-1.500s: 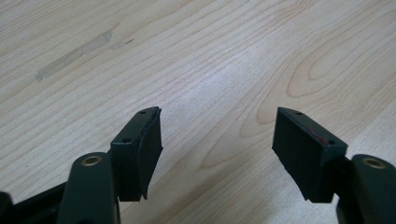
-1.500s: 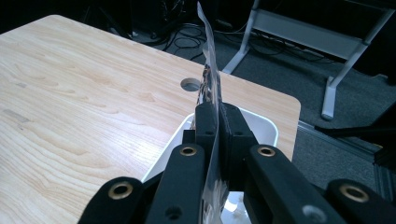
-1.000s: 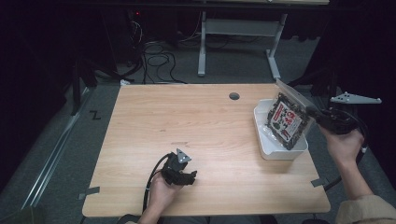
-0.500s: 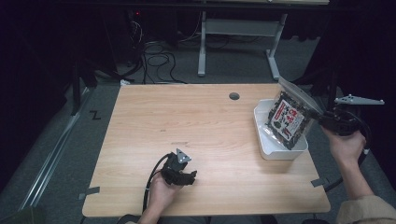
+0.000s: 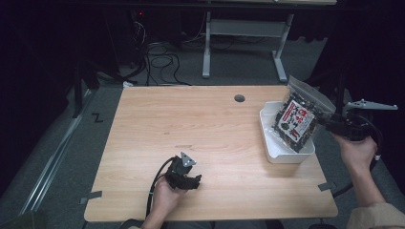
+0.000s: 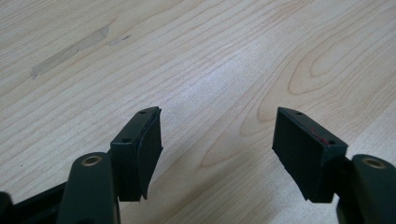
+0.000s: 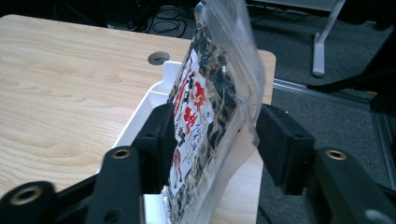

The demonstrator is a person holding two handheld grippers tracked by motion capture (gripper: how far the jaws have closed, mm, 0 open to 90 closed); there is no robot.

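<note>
1. High view shows us a light wooden table (image 5: 215, 129) with a round hole (image 5: 239, 98) near its far edge, in the upper middle of the frame.
2. Around the table we see a dark room with grey floor. Black cables (image 5: 160, 55) lie on the floor at the upper left, and a grey metal frame (image 5: 241, 38) stands at the upper middle.
3. Small pieces of grey tape (image 5: 90, 196) are at the lower left and lower right corners of the table.
4. A white tray (image 5: 282, 151) stands at the right edge of the table, in the right middle of the frame.
5. We see the snack bag (image 5: 298, 117), clear plastic with dark content and a white label with red characters, tilted over the tray. Whether its lower end touches the tray we cannot tell.
6. The right gripper (image 5: 332, 125) is at the right side of the frame, beyond the table edge, and it has the bag by its right side.
7. In the right gripper view the two jaws of the right gripper (image 7: 210, 140) stand on both sides of the bag (image 7: 210, 107). The left jaw touches the label; at the right jaw we see a small gap to the plastic.
8. The left gripper (image 5: 191, 180) rests on the table at the lower middle of the frame, in the left hand (image 5: 165, 193), well apart from the tray and bag.
9. In the left gripper view the jaws of the left gripper (image 6: 217, 140) are wide apart, with nothing but bare wood between them.
</note>
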